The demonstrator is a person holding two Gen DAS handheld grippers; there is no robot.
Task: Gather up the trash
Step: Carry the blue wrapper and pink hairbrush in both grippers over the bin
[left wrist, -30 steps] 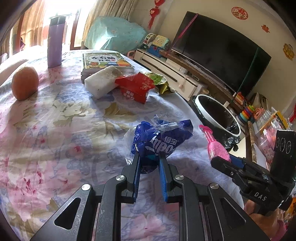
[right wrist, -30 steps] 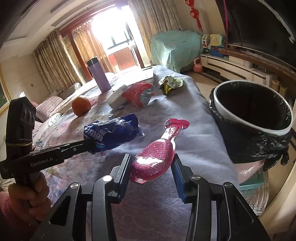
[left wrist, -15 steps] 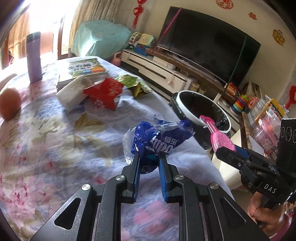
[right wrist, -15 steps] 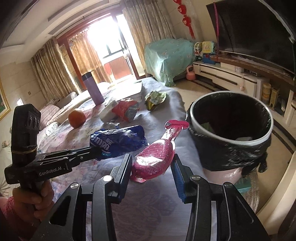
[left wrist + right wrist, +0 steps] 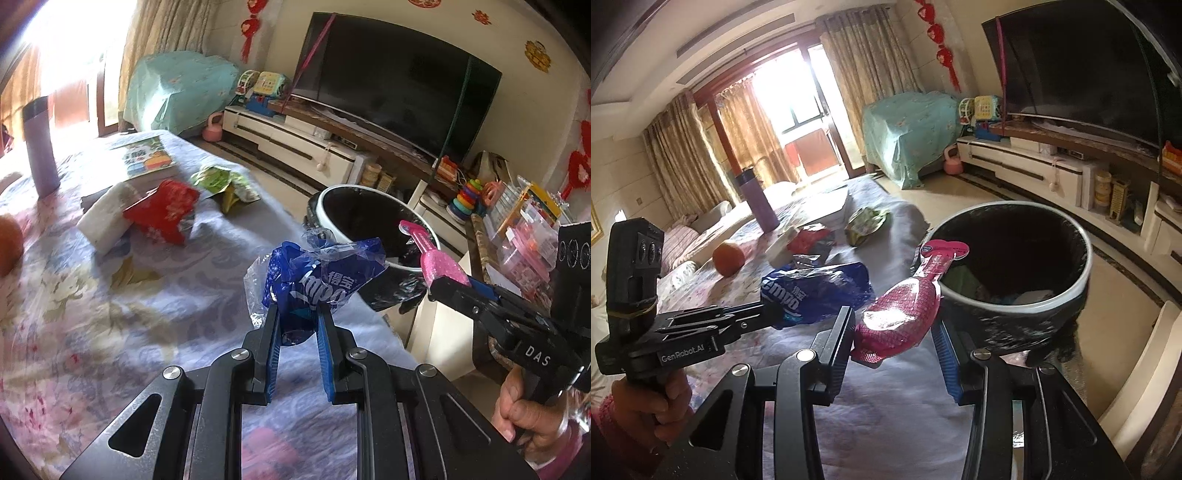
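Observation:
My left gripper (image 5: 297, 317) is shut on a crumpled blue tissue wrapper (image 5: 317, 280) and holds it above the table edge, close to the bin. My right gripper (image 5: 894, 326) is shut on a pink pouch (image 5: 905, 314), whose top reaches over the rim of the black-lined trash bin (image 5: 1082, 288). The bin (image 5: 325, 199) stands on the floor beside the table. The pink pouch (image 5: 439, 264) and right gripper (image 5: 448, 284) also show in the left wrist view. A red wrapper (image 5: 166, 212) and a green wrapper (image 5: 221, 184) lie on the table.
On the floral tablecloth (image 5: 92, 314) are a white tissue pack (image 5: 101, 218), a book (image 5: 146, 158), a purple flask (image 5: 40, 147) and an orange (image 5: 728, 258). A TV (image 5: 399, 81) on a low cabinet is behind the bin. Toys and boxes (image 5: 517, 221) crowd the right.
Both grippers have moved with their trash off the table toward the bin, which is now nearer and larger. The grips have not changed.

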